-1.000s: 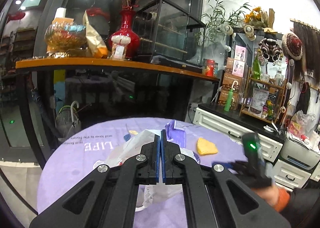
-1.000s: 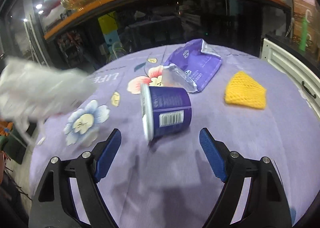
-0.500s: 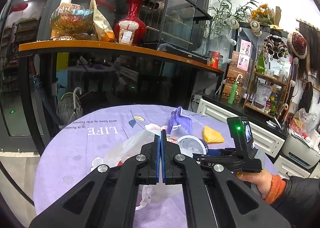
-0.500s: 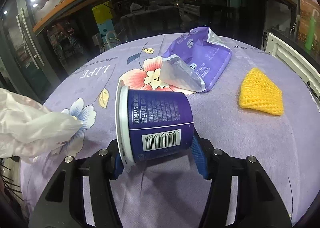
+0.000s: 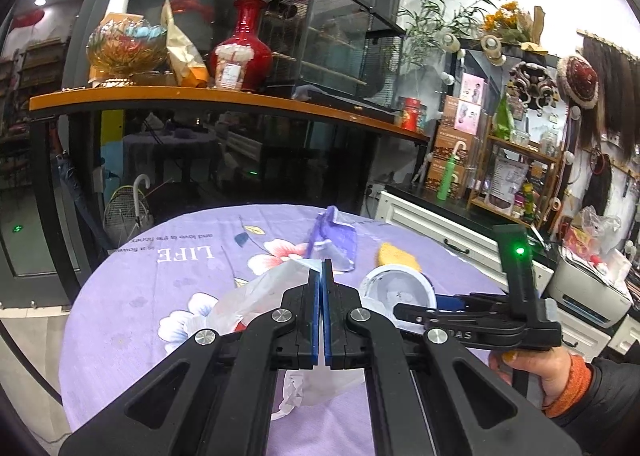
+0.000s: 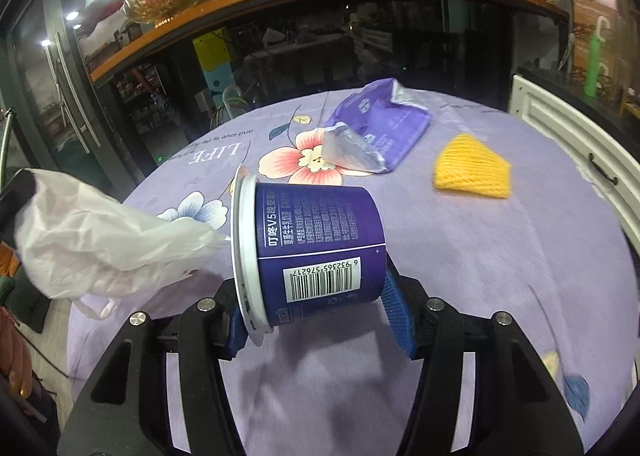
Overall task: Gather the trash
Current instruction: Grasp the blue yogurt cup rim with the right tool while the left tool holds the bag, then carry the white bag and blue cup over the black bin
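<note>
Count on the counter (image 6: 460,296): 1 purple cup (image 6: 316,248), 1 purple foil packet (image 6: 380,128), 1 yellow foam net (image 6: 472,168), 1 white plastic bag (image 6: 100,244). Grippers: 2, left gripper (image 5: 322,276) and right gripper (image 6: 316,316). On the shelf (image 5: 200,96): 1 red vase (image 5: 244,52), 1 glass bowl (image 5: 126,44).

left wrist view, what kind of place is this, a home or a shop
Probably a small shop or salon, not a home: boxed goods on a wooden display rack, hairpieces hanging on the wall, and a long orange counter behind the round table.
</note>
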